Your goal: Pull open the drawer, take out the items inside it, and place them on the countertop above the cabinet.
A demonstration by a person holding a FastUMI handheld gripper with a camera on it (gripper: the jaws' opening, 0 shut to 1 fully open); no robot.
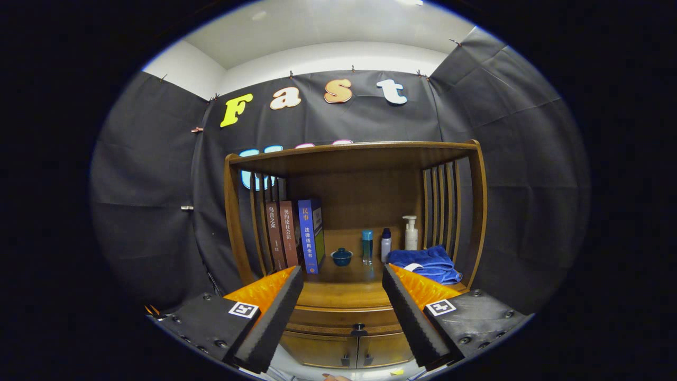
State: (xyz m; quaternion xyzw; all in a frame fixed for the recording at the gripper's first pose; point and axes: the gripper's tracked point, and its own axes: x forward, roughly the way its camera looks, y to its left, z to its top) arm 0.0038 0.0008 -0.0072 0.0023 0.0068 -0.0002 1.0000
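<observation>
My claw point(342, 275) hangs spread wide w/ nothing in it, drawer point(346, 316) closed below betw the fingers, its knob point(359, 329) small, so I risk slipping off it, or coming in high & knocking the teacup point(341, 256) on the worktop point(344, 291)

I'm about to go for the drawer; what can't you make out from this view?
- Drawer contents: it is shut, front hides them.
- Cabinet doors below: sides covered by the open claw fingers.
- Blue towel: near corner behind one finger.
- Bottles at the back: too small for detail.
</observation>
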